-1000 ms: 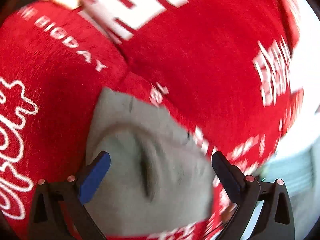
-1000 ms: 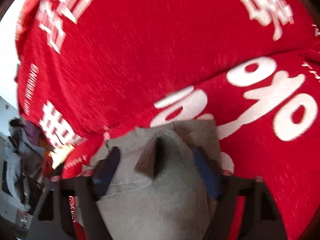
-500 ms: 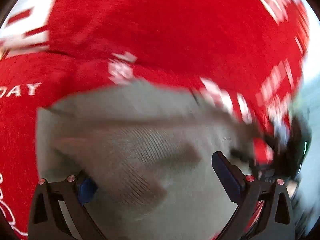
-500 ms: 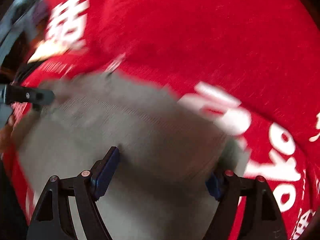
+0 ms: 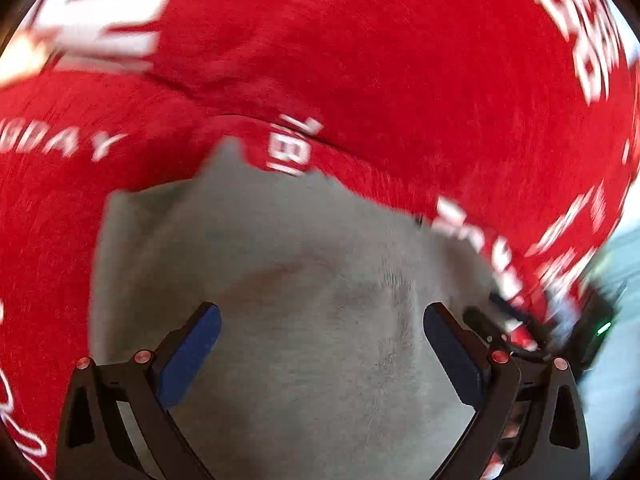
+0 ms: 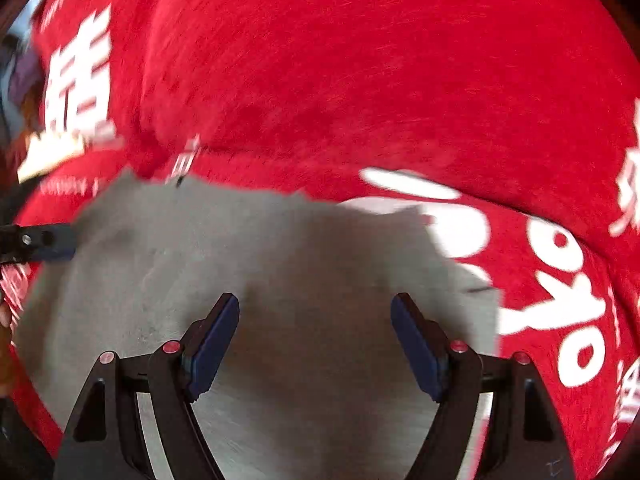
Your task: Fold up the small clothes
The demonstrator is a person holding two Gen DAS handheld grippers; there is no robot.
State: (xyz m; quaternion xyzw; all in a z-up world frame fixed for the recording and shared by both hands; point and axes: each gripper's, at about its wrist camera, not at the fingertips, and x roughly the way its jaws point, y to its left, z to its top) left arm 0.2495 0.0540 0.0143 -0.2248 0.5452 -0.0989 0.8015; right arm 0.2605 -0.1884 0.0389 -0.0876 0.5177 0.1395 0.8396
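red printed cloth [image 5: 400, 80] | grey garment [image 5: 300, 280] beneath both | left gripper [image 5: 322, 320], right gripper [image 6: 315, 312] spread, empty

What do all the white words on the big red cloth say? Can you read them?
"DAY": white capitals on the red cloth, left wrist view; the letters before it are smeared.
Large white characters on the red cloth, right wrist view: too blurred to read.
Grey garment: no text visible.

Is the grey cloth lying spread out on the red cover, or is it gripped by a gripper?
Spread out. The grey cloth lies flat on the red cover; the left gripper and right gripper are open over it.
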